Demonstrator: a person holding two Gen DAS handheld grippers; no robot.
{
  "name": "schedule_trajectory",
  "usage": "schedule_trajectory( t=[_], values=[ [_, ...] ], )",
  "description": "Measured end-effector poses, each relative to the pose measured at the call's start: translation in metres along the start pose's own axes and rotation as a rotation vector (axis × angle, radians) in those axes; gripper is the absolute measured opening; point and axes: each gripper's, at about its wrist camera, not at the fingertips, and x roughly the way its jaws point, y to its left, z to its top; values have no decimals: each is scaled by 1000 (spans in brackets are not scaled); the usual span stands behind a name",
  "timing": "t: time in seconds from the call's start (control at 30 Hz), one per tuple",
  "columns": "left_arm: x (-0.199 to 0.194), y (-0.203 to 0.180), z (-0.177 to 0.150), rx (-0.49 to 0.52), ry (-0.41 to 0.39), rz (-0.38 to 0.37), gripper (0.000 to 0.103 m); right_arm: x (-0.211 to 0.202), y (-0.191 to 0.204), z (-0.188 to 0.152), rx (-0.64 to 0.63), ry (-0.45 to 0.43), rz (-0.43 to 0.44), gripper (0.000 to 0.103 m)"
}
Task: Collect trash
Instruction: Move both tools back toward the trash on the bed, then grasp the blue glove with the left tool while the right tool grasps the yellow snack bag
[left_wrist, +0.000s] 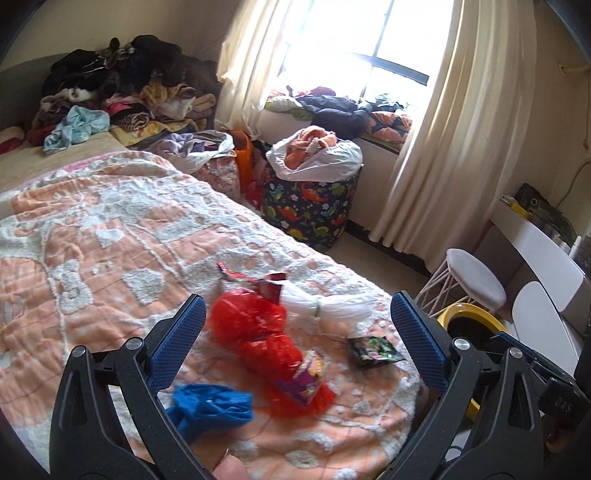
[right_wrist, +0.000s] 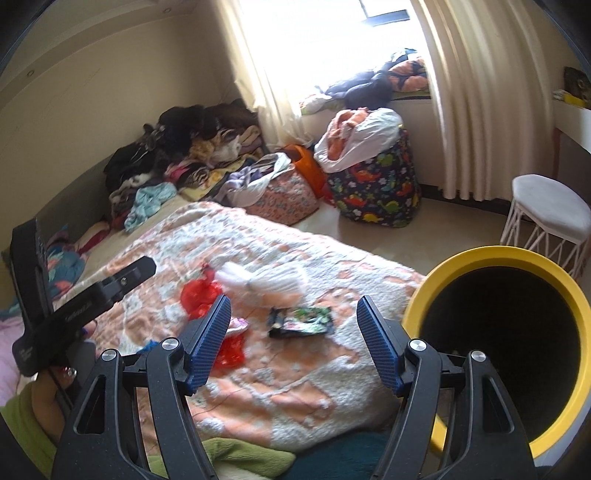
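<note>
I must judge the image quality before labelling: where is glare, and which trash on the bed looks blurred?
Left wrist view: the window is blown out white; the red plastic bag and blue scrap are smeared by blur. Right wrist view: the window glares too, the white plastic is blurred, the dark snack wrapper reads sharper. Both views bend at the fisheye edges.

Left gripper (left_wrist: 298, 325): jaws wide, nothing held
Between fingers: red plastic bag (left_wrist: 258, 332)
Lower left: blue bag (left_wrist: 210, 408)
</note>
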Motion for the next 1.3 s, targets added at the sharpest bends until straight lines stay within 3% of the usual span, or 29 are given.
schedule_trajectory(
  t=[0.37, 0.57, 1.0, 1.13, 1.3],
  values=[
    [-2, 50, -10, -62, 59, 73, 92, 27, 48, -12, -85, 86, 74, 68],
    [3, 74, -19, -112, 121, 76, 92, 46, 64, -16, -97, 144, 116, 68],
    [19, 102, -51, -196, 288, 11, 68, 106, 85, -17, -84, 268, 136, 68],
    [21, 103, -57, -210, 306, -4, 66, 127, 85, -20, -64, 316, 120, 64],
    [22, 98, -60, -197, 315, -20, 64, 139, 75, -26, -12, 360, 146, 42]
  ],
)
